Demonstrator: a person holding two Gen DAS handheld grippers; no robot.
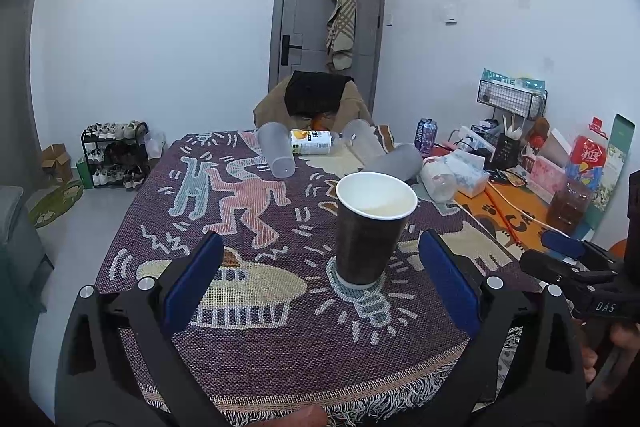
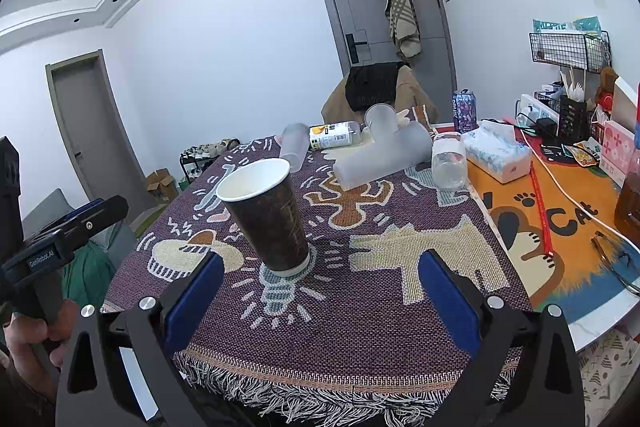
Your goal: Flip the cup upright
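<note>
A dark brown paper cup with a white inside stands upright, mouth up, on the patterned woven cloth. It also shows in the right wrist view. My left gripper is open and empty, its blue pads apart, with the cup just ahead between them and nearer the right pad. My right gripper is open and empty, back near the table's front edge, with the cup ahead to its left. The right gripper also shows at the right edge of the left wrist view.
Frosted plastic cups and a bottle lie on their sides at the far end of the table. A larger frosted cup, a clear jar, a tissue pack, a soda can and desk clutter sit to the right.
</note>
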